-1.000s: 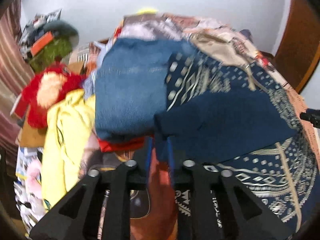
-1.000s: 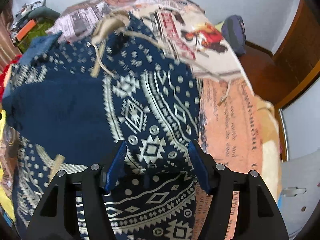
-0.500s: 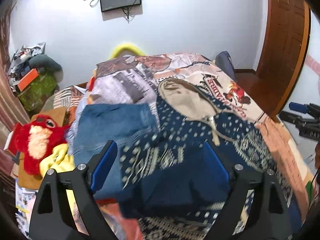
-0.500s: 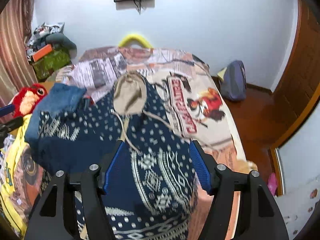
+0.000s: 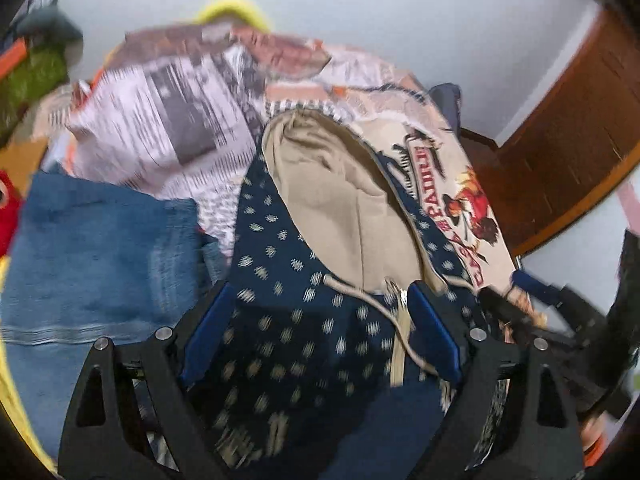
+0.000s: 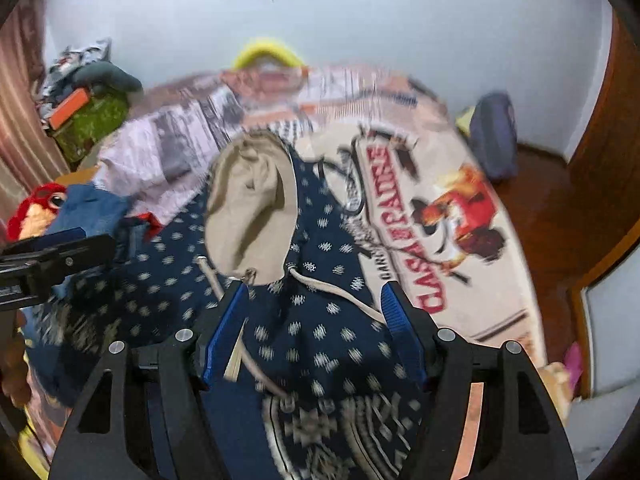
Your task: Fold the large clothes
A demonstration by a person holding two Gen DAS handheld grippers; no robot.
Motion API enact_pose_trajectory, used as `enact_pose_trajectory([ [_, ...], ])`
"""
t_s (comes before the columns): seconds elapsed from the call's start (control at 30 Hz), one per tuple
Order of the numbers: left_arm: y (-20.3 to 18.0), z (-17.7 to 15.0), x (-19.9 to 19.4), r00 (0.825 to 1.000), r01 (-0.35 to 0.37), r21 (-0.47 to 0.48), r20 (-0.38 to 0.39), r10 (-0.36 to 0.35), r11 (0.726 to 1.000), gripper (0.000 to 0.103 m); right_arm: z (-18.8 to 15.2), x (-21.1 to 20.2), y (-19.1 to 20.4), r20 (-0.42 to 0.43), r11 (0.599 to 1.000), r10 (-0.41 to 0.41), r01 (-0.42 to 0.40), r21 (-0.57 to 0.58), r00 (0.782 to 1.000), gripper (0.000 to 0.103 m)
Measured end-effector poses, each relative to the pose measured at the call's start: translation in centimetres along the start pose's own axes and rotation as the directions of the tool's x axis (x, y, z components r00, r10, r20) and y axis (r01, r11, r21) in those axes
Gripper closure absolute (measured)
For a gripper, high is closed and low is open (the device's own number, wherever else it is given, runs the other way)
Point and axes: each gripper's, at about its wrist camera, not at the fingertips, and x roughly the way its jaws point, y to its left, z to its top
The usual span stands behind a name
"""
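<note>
A navy hoodie [image 5: 280,320] with cream patterns lies spread on the bed, its beige-lined hood [image 5: 340,200] flat towards the headboard and drawstrings trailing over the chest. My left gripper [image 5: 322,292] hovers open and wide over the chest just below the hood, holding nothing. My right gripper [image 6: 314,288] is open above the same hoodie [image 6: 320,340], below the hood [image 6: 248,200], with the drawstrings between its fingers but not pinched. Each gripper shows at the edge of the other's view.
A folded blue denim garment [image 5: 92,264] lies left of the hoodie, a red plush toy [image 6: 36,208] beyond it. The printed bedspread [image 6: 440,240] stretches right. A dark backpack [image 6: 494,140] sits on the floor by a wooden door [image 5: 568,140].
My left gripper let go of the folded navy edge and opened wide. Both grippers moved up the hoodie towards the hood.
</note>
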Motion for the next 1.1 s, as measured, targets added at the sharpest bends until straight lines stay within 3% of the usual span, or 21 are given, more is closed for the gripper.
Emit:
enact_pose_trajectory([
  [0.1,1.0,0.9,3.5,0.998,0.014,-0.048,-0.059,-0.017,0.999,0.018,0.8,3.5,0.0,-0.042,0.999,0.025,-0.023,0.037,0.999,0.038],
  [0.17,2.0,1.3,5.6,0.994,0.064,-0.087,-0.088,-0.072,0.994,0.020,1.2,5.3,-0.2,-0.068,0.997,0.034,-0.029,0.065,0.997,0.038],
  [0.23,2.3,1.6,7.1,0.994,0.034,-0.106,-0.103,-0.045,0.994,0.027,1.6,6.6,0.1,-0.095,0.998,0.029,-0.024,0.054,0.995,0.040],
  [0.33,1.5,1.8,8.6,0.995,0.007,-0.060,-0.098,-0.013,0.998,0.035,2.1,7.9,0.4,-0.095,1.000,-0.011,0.013,0.016,0.995,0.047],
  [0.4,1.0,1.8,9.6,0.993,0.035,-0.049,-0.110,-0.040,0.998,0.065,2.4,8.7,0.2,-0.103,1.000,0.001,0.002,0.026,0.995,0.051],
  [0.57,0.5,1.7,11.0,0.994,-0.066,-0.010,-0.093,0.065,0.998,0.069,3.6,9.9,-0.5,-0.113,0.999,0.011,-0.007,0.036,0.994,0.057],
  [0.63,1.4,2.0,11.4,0.992,-0.078,-0.049,-0.105,0.073,0.996,0.081,3.7,10.1,-0.7,-0.111,1.000,0.018,-0.015,0.027,0.994,0.071],
  [0.67,2.0,2.0,11.5,0.991,-0.086,-0.078,-0.105,0.077,0.993,0.093,3.7,10.1,-0.8,-0.109,0.999,0.028,-0.026,0.023,0.994,0.077],
  [0.7,2.6,2.0,11.6,0.993,-0.071,-0.100,-0.105,0.060,0.992,0.095,3.6,10.1,-1.0,-0.107,0.998,0.052,-0.048,0.032,0.993,0.089],
  [0.73,3.1,1.9,11.6,0.994,-0.049,-0.128,-0.102,0.036,0.991,0.096,3.5,10.0,-1.2,-0.106,0.997,0.069,-0.064,0.049,0.992,0.095],
  [0.8,3.5,1.7,11.1,0.995,-0.044,-0.151,-0.098,0.029,0.987,0.101,3.4,9.2,-1.7,-0.084,0.992,0.098,-0.091,0.082,0.992,0.097],
  [0.93,2.2,1.5,9.1,0.994,-0.080,-0.104,-0.079,0.072,0.991,0.102,3.3,6.6,-2.7,-0.032,0.984,0.137,-0.132,0.120,0.990,0.098],
  [1.1,0.0,1.1,3.1,0.998,-0.063,-0.022,-0.004,0.063,0.998,0.102,3.2,2.1,-3.1,0.026,0.981,0.163,-0.165,0.103,0.986,0.098],
])
